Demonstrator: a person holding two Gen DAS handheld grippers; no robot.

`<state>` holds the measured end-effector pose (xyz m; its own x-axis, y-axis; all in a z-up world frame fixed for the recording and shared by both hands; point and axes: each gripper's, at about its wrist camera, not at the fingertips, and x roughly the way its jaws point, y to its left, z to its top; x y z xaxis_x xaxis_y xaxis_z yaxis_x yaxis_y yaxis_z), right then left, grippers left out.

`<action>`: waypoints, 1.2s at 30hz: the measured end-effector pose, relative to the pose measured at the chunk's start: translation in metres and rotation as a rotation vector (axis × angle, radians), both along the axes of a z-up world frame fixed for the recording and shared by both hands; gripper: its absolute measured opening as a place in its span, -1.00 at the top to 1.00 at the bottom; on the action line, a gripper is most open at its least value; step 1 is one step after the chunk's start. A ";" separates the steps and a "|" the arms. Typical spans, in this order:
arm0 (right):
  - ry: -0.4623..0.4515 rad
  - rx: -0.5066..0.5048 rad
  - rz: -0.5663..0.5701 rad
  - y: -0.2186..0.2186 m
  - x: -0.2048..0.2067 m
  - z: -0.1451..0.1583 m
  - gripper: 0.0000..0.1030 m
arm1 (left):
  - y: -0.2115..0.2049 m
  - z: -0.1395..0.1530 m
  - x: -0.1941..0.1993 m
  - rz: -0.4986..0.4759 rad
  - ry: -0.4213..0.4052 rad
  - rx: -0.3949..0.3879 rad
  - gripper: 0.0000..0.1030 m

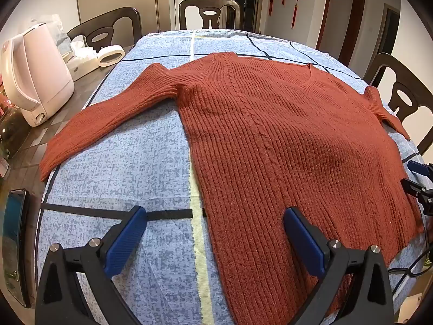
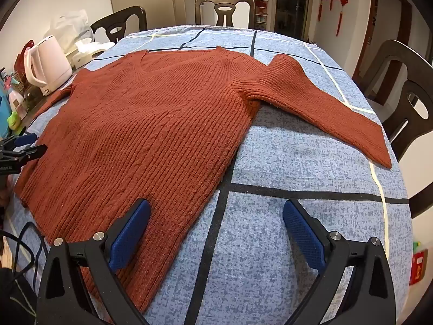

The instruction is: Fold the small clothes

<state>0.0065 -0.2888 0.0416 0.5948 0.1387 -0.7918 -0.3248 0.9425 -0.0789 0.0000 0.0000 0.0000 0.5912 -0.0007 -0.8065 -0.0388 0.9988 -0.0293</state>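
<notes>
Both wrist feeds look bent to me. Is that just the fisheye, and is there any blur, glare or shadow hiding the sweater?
Left wrist: fisheye bows the table edges, corners vignetted black; sweater sharp, with one soft shadow patch, no glare. Right wrist: same bowing and dark corners; sweater ribs crisp, evenly lit, only a thin shadow under the sleeve.

Rust-red rib knit on mottled blue cloth

The sweater [image 1: 270, 135] is knitted in rust-red ribs; the tablecloth [image 2: 284, 162] beneath it is mottled blue, crossed by black and pale yellow lines; a white kettle [image 1: 35, 81] is seen beside it.
</notes>
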 end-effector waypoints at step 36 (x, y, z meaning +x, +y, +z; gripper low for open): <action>-0.002 0.000 0.002 0.001 0.001 0.000 -0.92 | 0.000 0.000 0.000 0.000 -0.002 0.000 -1.00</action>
